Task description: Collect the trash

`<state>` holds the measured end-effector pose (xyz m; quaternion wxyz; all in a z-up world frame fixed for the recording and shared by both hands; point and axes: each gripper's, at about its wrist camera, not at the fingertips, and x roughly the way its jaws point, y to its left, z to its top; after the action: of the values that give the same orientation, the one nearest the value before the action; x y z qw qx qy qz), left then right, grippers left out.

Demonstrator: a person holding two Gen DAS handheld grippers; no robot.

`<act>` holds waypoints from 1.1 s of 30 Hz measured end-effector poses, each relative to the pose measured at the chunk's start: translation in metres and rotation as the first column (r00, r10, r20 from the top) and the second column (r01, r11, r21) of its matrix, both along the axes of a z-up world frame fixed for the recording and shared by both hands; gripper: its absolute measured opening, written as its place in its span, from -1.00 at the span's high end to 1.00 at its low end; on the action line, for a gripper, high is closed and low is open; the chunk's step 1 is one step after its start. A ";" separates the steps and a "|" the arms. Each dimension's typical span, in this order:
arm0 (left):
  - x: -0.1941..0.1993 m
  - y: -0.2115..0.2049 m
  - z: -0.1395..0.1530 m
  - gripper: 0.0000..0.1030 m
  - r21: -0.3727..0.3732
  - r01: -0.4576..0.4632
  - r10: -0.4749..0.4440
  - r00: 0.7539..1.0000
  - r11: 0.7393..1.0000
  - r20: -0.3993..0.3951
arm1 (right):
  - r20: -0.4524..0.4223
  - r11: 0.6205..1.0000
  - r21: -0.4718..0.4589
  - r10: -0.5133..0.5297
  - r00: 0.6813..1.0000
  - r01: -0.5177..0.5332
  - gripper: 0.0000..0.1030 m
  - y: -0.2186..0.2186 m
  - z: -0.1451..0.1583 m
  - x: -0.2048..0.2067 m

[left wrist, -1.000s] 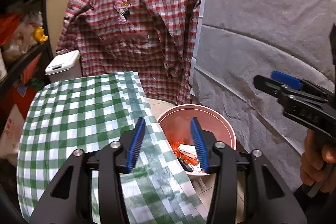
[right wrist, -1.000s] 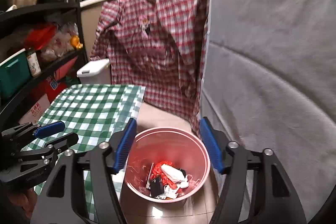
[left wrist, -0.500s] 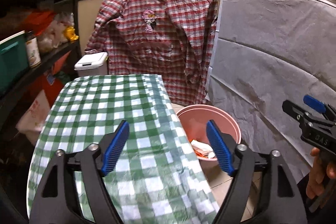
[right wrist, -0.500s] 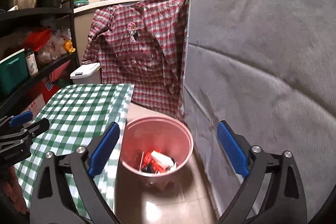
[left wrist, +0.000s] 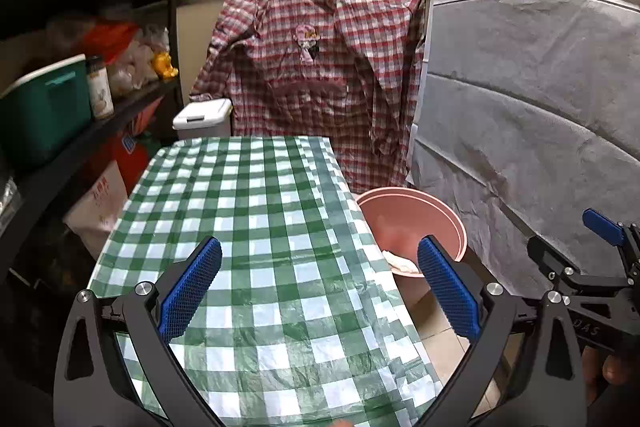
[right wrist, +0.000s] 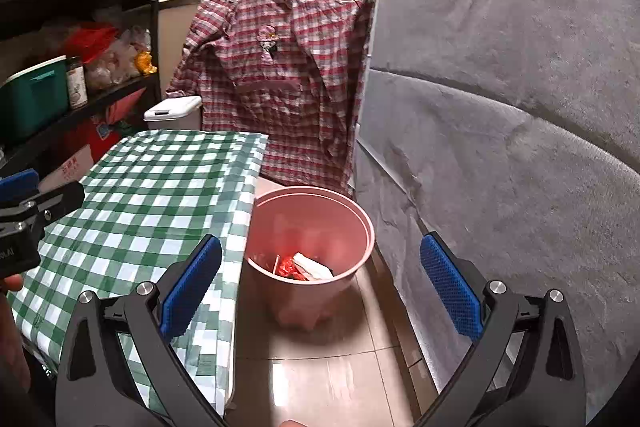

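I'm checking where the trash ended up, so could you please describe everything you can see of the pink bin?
The pink bin is a round, open-topped bucket, seemingly smooth plastic, tapering slightly toward its base. It stands upright on the tiled floor, close beside the hanging edge of the green checked tablecloth, with the grey covered surface to its right and a red plaid shirt hanging behind. It has no lid. At the bottom lie red and white wrappers. Neither gripper touches it.

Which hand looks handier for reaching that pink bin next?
Probably the right: its open, empty tool frames the pink bin, while the left tool hangs over the checked tablecloth.
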<state>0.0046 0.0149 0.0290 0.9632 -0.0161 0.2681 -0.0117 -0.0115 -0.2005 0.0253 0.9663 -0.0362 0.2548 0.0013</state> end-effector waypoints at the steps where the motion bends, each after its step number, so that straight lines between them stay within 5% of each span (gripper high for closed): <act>1: 0.002 0.000 -0.002 -0.85 -0.005 -0.002 0.002 1.000 1.000 -0.011 | -0.011 1.000 0.001 -0.009 1.000 0.009 -0.90 -0.002 -0.002 0.002; 16: 0.019 -0.016 -0.038 -0.85 -0.032 0.025 -0.028 0.992 0.999 -0.123 | -0.075 0.994 0.058 -0.092 0.993 0.096 -0.90 -0.023 -0.010 0.016; 33: 0.020 -0.025 -0.044 -0.85 -0.045 0.043 -0.049 0.990 0.998 -0.136 | -0.077 0.992 0.069 -0.104 0.992 0.109 -0.90 -0.032 -0.010 0.018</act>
<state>0.0248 -0.0100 -0.0150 0.9414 -0.0307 0.3336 -0.0383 0.0063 -0.2320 0.0148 0.9557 0.0129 0.2915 -0.0396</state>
